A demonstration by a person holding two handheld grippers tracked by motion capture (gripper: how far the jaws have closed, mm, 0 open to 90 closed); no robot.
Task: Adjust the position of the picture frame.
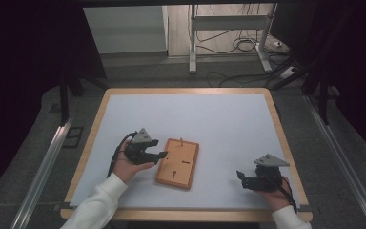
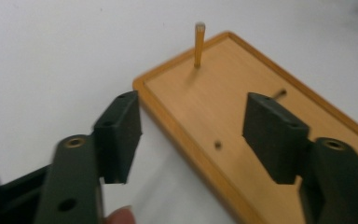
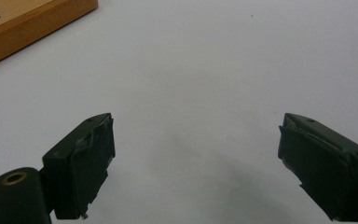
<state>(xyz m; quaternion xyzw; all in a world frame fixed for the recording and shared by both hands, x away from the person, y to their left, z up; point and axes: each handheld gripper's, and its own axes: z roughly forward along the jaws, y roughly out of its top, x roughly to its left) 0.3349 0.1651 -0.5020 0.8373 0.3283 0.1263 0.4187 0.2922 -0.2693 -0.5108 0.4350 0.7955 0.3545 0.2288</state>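
A flat wooden board (image 1: 177,163) lies on the white mat a little left of centre. A thin wooden peg (image 1: 181,141) stands upright near its far end, and dark slots mark its face. My left gripper (image 1: 161,154) is at the board's left edge, open. In the left gripper view the left gripper (image 2: 198,109) has its jaws apart over the board (image 2: 242,116) edge, pressing on nothing, with the peg (image 2: 199,44) beyond. My right gripper (image 1: 240,177) rests near the front right, open. In the right gripper view the right gripper (image 3: 196,135) has only bare mat between its jaws, and the board's corner (image 3: 23,23) sits top left.
The white mat (image 1: 219,119) covers a table with a light wooden rim (image 1: 276,124). Beyond the far edge are a metal stand's legs (image 1: 192,57) and loose cables (image 1: 238,45) on the floor. Metal rails (image 1: 43,167) run along both sides of the table.
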